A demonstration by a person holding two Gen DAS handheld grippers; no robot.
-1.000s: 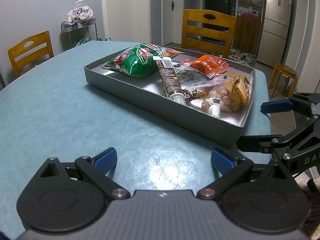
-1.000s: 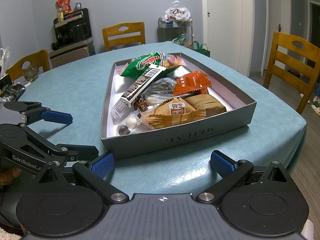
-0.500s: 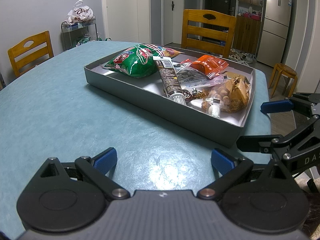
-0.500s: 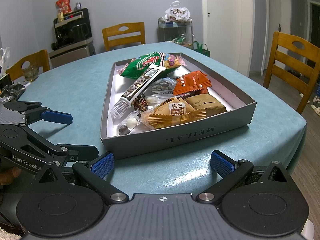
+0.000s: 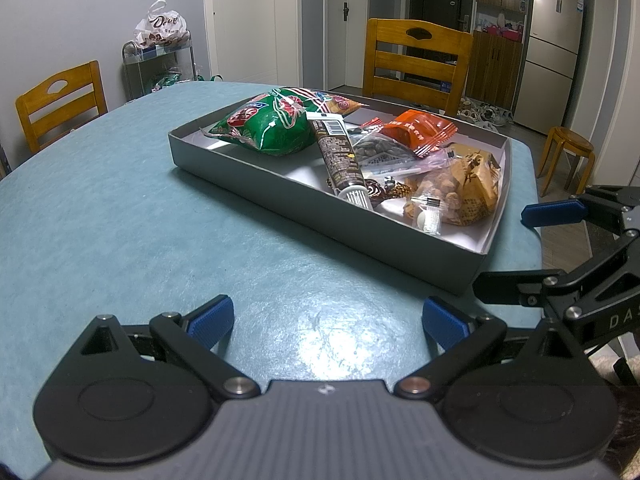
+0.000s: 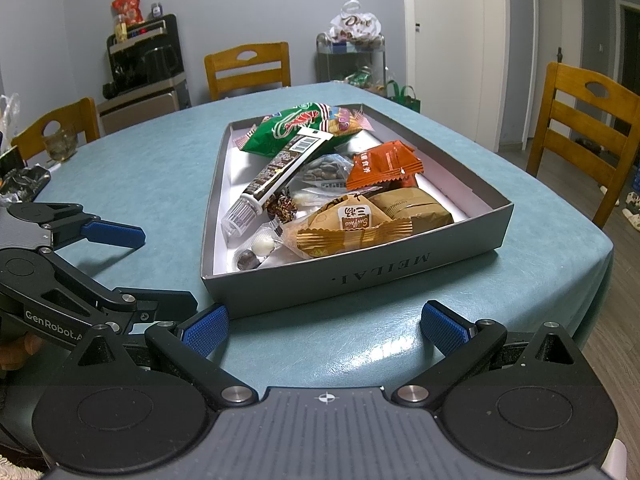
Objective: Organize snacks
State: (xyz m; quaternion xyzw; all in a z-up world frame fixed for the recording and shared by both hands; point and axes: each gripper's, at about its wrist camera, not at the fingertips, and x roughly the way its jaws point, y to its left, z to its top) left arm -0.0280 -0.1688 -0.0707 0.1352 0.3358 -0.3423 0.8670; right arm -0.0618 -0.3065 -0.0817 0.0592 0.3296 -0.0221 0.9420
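A grey box lid tray (image 5: 256,190) (image 6: 400,272) sits on the teal table and holds several snacks: a green bag (image 5: 268,126) (image 6: 292,128), a dark tube (image 5: 340,156) (image 6: 276,172), an orange packet (image 5: 418,130) (image 6: 384,164), brown pastry packs (image 5: 468,188) (image 6: 352,224) and small candies (image 6: 256,250). My left gripper (image 5: 326,322) is open and empty above the table, short of the tray. My right gripper (image 6: 324,326) is open and empty at the tray's near wall. Each gripper shows in the other's view (image 5: 516,252) (image 6: 160,264).
Wooden chairs (image 5: 416,60) (image 6: 248,68) (image 6: 580,136) stand around the table. A cart with a white bag (image 5: 160,56) (image 6: 352,52) stands by the wall. A glass (image 6: 60,146) and a dark wrapper (image 6: 24,180) lie at the table's left. A stool (image 5: 568,160) stands on the floor at right.
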